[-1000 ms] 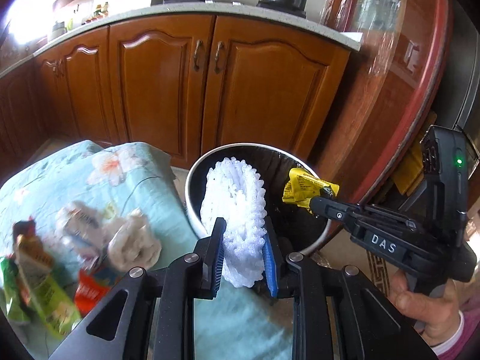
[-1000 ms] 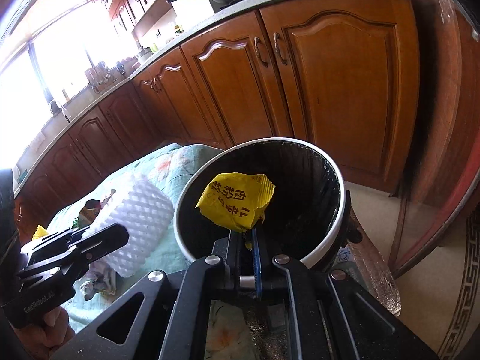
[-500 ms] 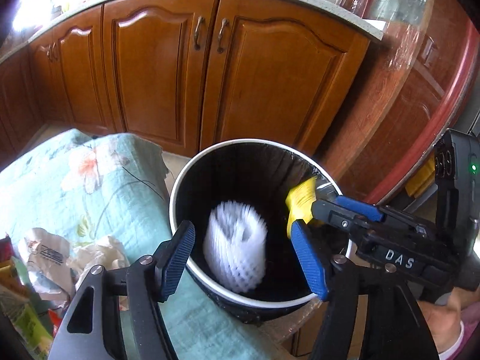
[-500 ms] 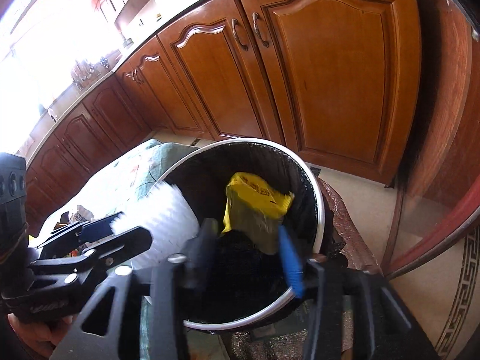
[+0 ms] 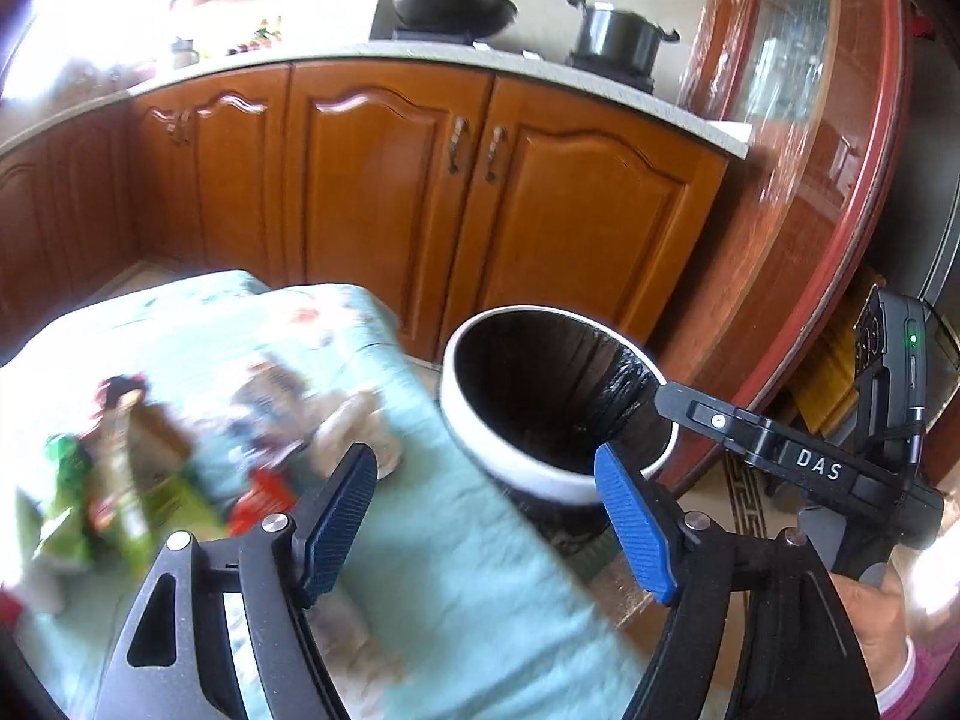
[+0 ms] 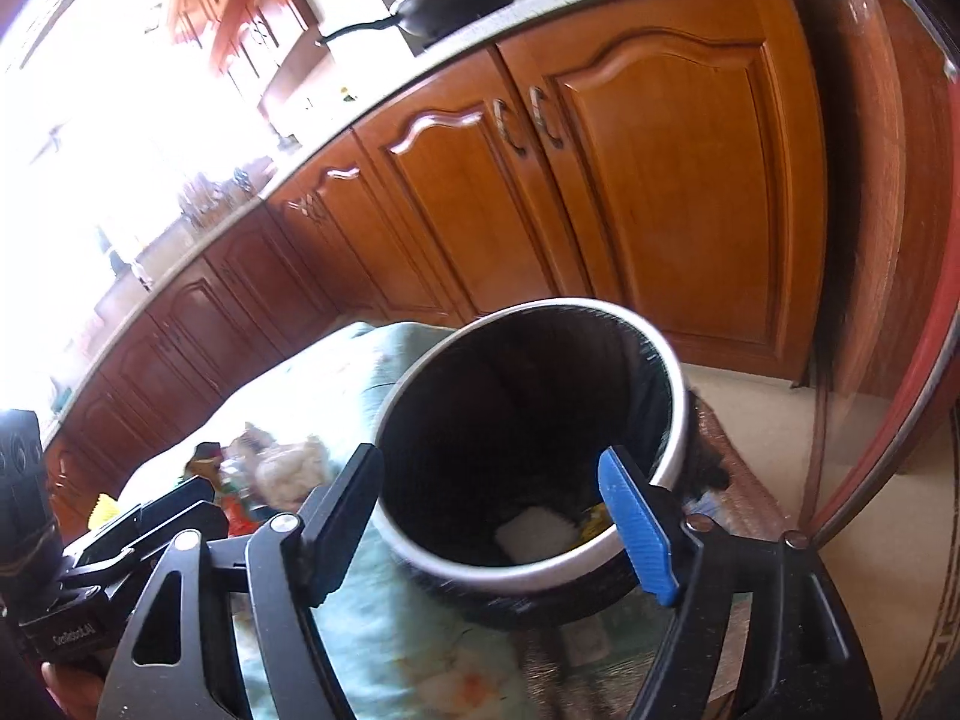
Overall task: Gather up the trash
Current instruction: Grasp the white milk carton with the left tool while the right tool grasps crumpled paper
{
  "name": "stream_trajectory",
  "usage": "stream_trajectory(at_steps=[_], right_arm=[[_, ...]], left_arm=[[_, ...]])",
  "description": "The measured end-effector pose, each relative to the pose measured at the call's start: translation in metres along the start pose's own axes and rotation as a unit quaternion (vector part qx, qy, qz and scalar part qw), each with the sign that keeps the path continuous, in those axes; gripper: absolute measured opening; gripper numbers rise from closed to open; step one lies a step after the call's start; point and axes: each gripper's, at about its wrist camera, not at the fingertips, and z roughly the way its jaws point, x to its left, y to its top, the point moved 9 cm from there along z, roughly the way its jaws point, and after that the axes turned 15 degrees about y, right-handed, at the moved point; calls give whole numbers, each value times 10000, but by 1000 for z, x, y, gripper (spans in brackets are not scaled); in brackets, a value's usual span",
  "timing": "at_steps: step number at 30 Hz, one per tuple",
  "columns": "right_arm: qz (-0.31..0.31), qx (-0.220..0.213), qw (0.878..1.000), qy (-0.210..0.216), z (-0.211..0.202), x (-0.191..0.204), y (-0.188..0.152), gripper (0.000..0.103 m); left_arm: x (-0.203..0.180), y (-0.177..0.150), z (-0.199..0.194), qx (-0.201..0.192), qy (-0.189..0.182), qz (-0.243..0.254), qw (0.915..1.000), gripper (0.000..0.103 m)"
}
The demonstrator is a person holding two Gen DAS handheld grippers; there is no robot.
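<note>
A round bin with a white rim (image 5: 528, 483) (image 6: 510, 573) and a black liner stands beside the table. The white foam net (image 6: 534, 534) and a bit of the yellow wrapper (image 6: 594, 519) lie at its bottom. My left gripper (image 5: 486, 516) is open and empty, above the table edge next to the bin. My right gripper (image 6: 492, 525) is open and empty, just above the bin's near rim. Blurred trash lies on the table: green packets (image 5: 114, 504), a red wrapper (image 5: 264, 498) and crumpled white paper (image 5: 354, 426) (image 6: 288, 468).
The table has a pale green floral cloth (image 5: 456, 588) (image 6: 408, 654). Wooden kitchen cabinets (image 5: 480, 210) stand behind the bin, with a wok (image 5: 456, 9) and a pot (image 5: 621, 36) on the counter. A curved wooden cabinet (image 5: 810, 192) stands at the right.
Both grippers opened and dropped the foam net and the yellow wrapper into the bin. Both have since pulled back from the bin, and the left one has tilted up.
</note>
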Motion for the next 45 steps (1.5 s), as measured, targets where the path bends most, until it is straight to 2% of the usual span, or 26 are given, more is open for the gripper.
stream_trajectory(at_steps=[7,12,19,26,29,33,36,37,38,40,45], right_arm=[[26,51,9994,343,3,46,-33,81],[-39,288,9980,558,14,76,-59,81],[-227,624,9946,802,30,114,-90,81],[-505,834,9912,893,44,146,-113,81],[-561,925,9900,908,54,154,-119,81],[-595,1013,9887,934,64,160,-122,81],[-633,1042,9881,936,69,165,-123,81],[-641,1051,9880,934,70,166,-123,81],[-646,1056,9879,932,71,167,-123,81],[-653,1063,9878,931,72,169,-123,81],[-662,1101,9872,941,78,172,-123,81]], left_arm=[[41,-42,-43,-105,298,-78,9995,75],[73,-68,-69,-77,516,-193,9985,75],[116,-91,-98,62,779,-317,9964,75],[156,-98,-116,125,1000,-401,9941,75],[181,-102,-120,135,1102,-405,9930,78],[211,-103,-125,172,1324,-278,9907,80],[235,-98,-127,198,1491,29,9886,81],[243,-95,-128,189,1562,146,9874,83],[251,-91,-128,222,1587,271,9867,88],[266,-87,-125,354,1548,448,9863,93],[309,-85,-105,741,1713,711,9798,94]])
